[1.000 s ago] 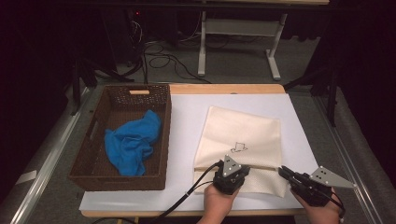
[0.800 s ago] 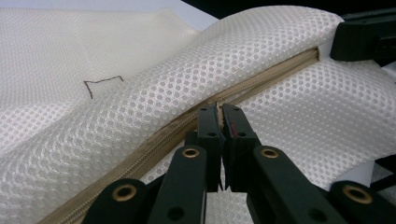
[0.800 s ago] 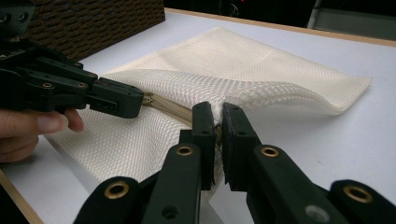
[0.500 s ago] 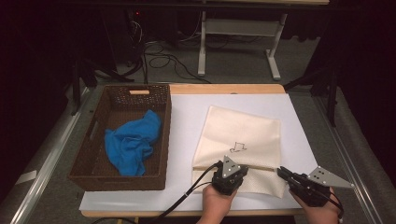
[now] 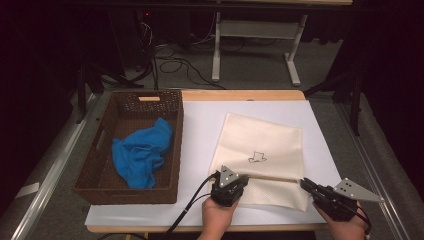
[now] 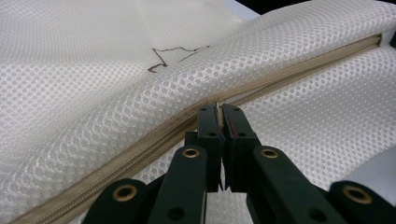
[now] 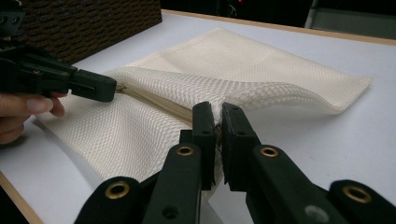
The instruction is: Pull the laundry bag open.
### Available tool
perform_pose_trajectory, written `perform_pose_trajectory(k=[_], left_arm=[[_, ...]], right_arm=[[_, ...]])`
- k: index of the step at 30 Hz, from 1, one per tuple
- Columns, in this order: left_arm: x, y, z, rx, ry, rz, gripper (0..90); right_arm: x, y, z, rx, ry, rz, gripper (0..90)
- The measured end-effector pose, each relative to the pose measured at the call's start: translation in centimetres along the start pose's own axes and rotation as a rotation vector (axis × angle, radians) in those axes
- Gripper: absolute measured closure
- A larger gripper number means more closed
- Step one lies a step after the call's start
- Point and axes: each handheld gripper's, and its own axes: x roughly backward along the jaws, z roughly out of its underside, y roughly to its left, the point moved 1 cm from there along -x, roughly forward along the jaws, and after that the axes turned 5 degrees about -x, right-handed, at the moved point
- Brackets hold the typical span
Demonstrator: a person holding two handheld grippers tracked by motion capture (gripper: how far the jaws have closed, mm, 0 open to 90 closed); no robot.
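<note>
A cream mesh bag (image 5: 265, 142) with a small drawn mark lies flat on the white table (image 5: 200, 120). Its beige zip (image 6: 140, 145) runs along the near side. My left gripper (image 5: 242, 177) is shut on the zip's pull tab, which sticks up between the jaws (image 6: 219, 110). My right gripper (image 5: 303, 183) is shut on the bag's mesh edge at the right end of the zip (image 7: 217, 114), lifting it a little. In the right gripper view the left gripper (image 7: 95, 87) sits at the zip, farther left.
A dark wicker basket (image 5: 176, 150) stands on the left of the table with a crumpled blue cloth (image 5: 142, 152) inside. The table's wooden front edge (image 5: 150, 229) lies just under both hands. Desk legs and cables are on the floor behind.
My left gripper has slid a little to the left along the zip line, still shut on the pull. The right gripper has stayed where it was.
</note>
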Motion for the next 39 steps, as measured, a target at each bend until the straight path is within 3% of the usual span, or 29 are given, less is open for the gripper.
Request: perform_pose_trajectory(k=[4, 5, 6, 8, 9, 15, 20, 21, 27, 28, 29, 30, 31, 32, 38, 39], left_arm=[[0.1, 0.0, 0.0, -0.003, 0.004, -0.003, 87.0], [0.2, 0.3, 0.1, 0.001, 0.01, -0.034, 87.1], [0.5, 1.1, 0.4, 0.045, 0.001, -0.038, 87.1], [1.0, 2.0, 0.8, 0.072, 0.003, -0.043, 87.1], [1.5, 2.2, 0.9, 0.055, 0.012, -0.052, 87.1], [2.3, 2.4, 0.7, 0.039, 0.016, -0.069, 87.0], [2.8, 2.7, 0.7, 0.034, 0.024, -0.085, 87.0], [2.9, 2.7, 0.7, 0.031, 0.026, -0.09, 87.0], [3.3, 3.1, 0.7, 0.037, 0.03, -0.089, 87.0], [3.5, 3.4, 0.9, 0.039, 0.045, -0.136, 87.0], [3.9, 4.2, 1.3, 0.077, 0.043, -0.14, 87.1], [3.9, 4.2, 1.3, 0.077, 0.043, -0.14, 87.1], [4.3, 4.8, 1.7, 0.09, 0.052, -0.162, 87.1], [4.5, 5.1, 1.9, 0.091, 0.061, -0.166, 87.1], [5.0, 5.2, 1.7, 0.049, 0.106, -0.195, 86.9], [5.4, 5.4, 1.2, 0.02, 0.125, -0.192, 87.0]], right_arm=[[0.0, 0.0, 0.0, 0.003, 0.001, 0.002, 86.2], [0.0, 0.0, 0.0, 0.004, 0.001, 0.005, 86.2], [0.2, -0.1, 0.0, 0.008, -0.008, 0.028, 86.2], [0.7, -0.8, -0.1, -0.026, -0.027, 0.029, 86.2], [0.8, -1.1, 0.1, -0.027, -0.016, 0.021, 86.2], [0.4, -0.5, 0.0, -0.015, -0.009, 0.022, 86.1], [0.6, -0.9, 0.0, -0.036, -0.016, 0.019, 86.1], [0.5, -0.7, 0.0, -0.017, -0.012, 0.024, 86.2], [0.2, -0.3, 0.0, -0.007, -0.003, 0.016, 86.2], [0.3, -0.3, 0.0, -0.006, -0.005, 0.043, 86.2], [0.4, -0.5, 0.0, -0.006, -0.012, 0.05, 86.3], [0.4, -0.5, 0.0, -0.006, -0.012, 0.05, 86.3], [0.9, -1.7, 0.1, -0.06, -0.025, 0.054, 86.2], [0.9, -1.7, 0.1, -0.06, -0.025, 0.054, 86.2], [0.7, -1.7, 0.1, -0.055, -0.016, 0.057, 86.1], [0.8, -2.1, 0.2, -0.07, -0.016, 0.062, 86.1]])
